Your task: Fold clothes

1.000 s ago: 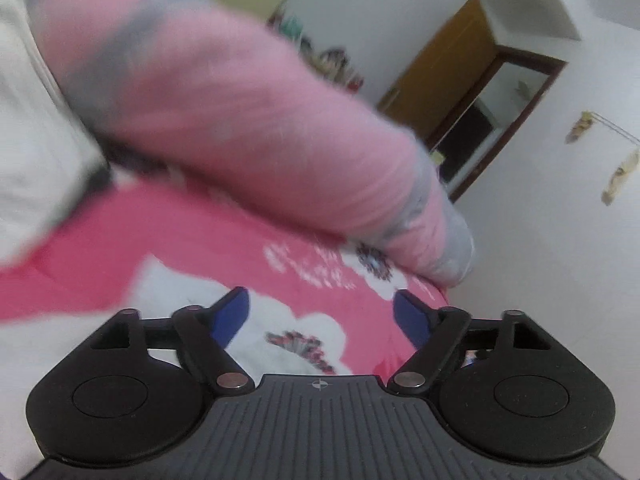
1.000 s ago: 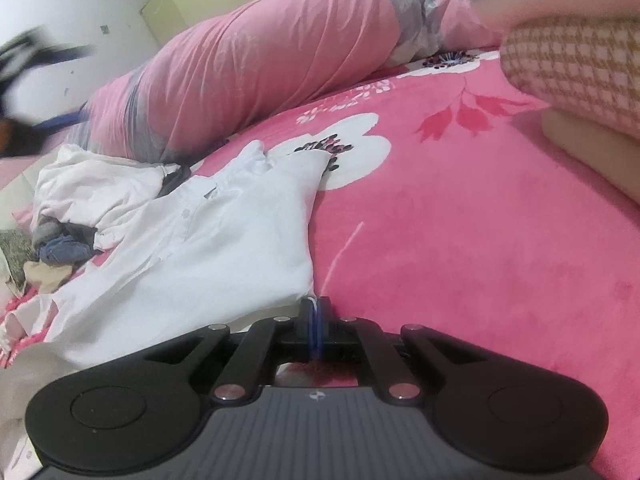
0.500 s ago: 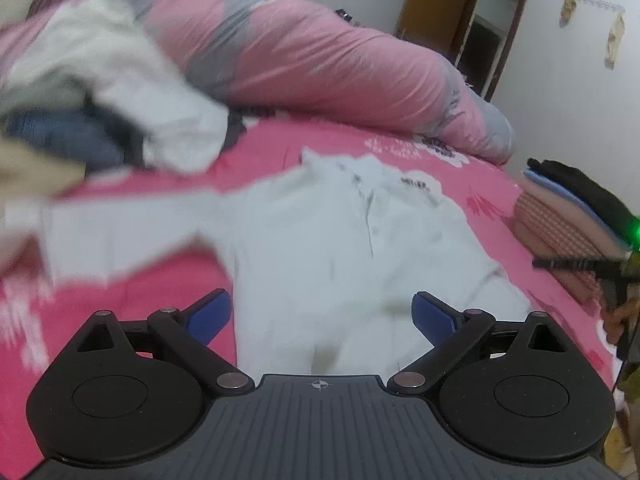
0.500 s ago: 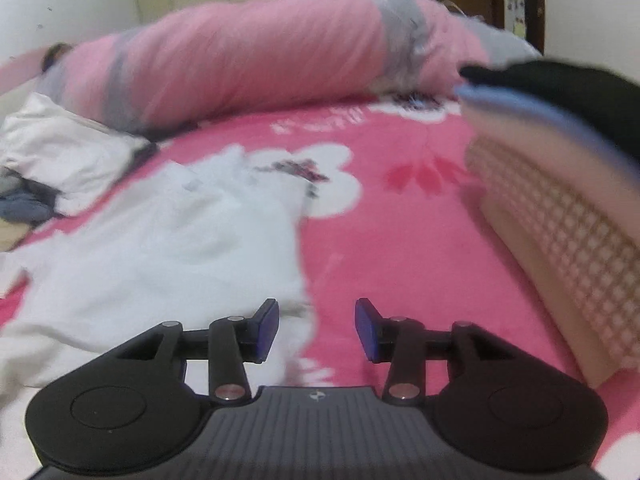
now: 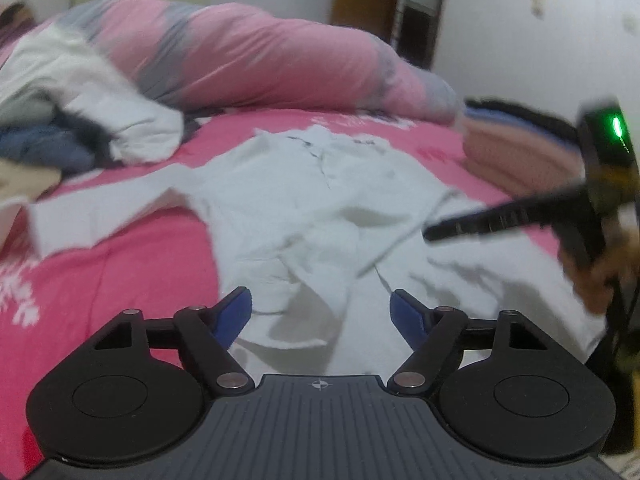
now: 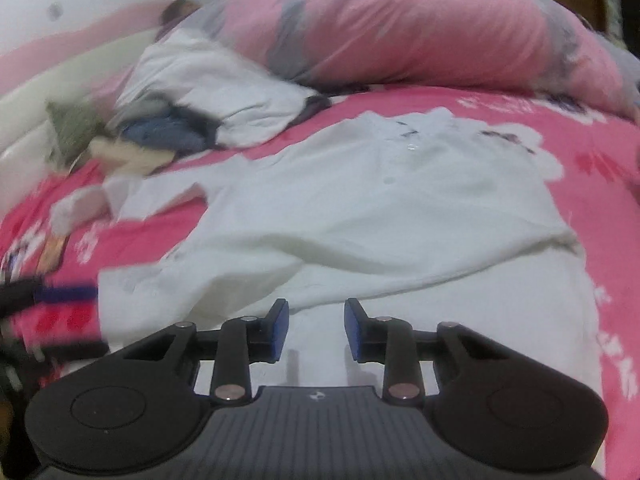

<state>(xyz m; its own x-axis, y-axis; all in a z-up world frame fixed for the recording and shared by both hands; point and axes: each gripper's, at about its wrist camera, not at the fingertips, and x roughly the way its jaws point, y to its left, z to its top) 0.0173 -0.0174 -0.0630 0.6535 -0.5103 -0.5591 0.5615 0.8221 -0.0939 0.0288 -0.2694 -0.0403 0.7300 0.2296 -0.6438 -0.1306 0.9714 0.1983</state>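
Left gripper [image 5: 320, 312]: jaws closing over the rumpled hem of the white shirt [image 5: 320, 200] with cloth beneath them but not yet pinched; right gripper [image 6: 316, 320]: jaws likewise closing, narrowly parted, above the hem with nothing clamped. The shirt lies face up, collar toward the far edge of the bed [image 6: 580, 168], hem bunched at the near edge, 1 sleeve trailing toward the clothes pile [image 6: 168, 132]. Risk: the jaws may catch only 1 layer of the bunched hem or miss it, producing a skewed fold, and the trailing sleeve could drag into the pile.
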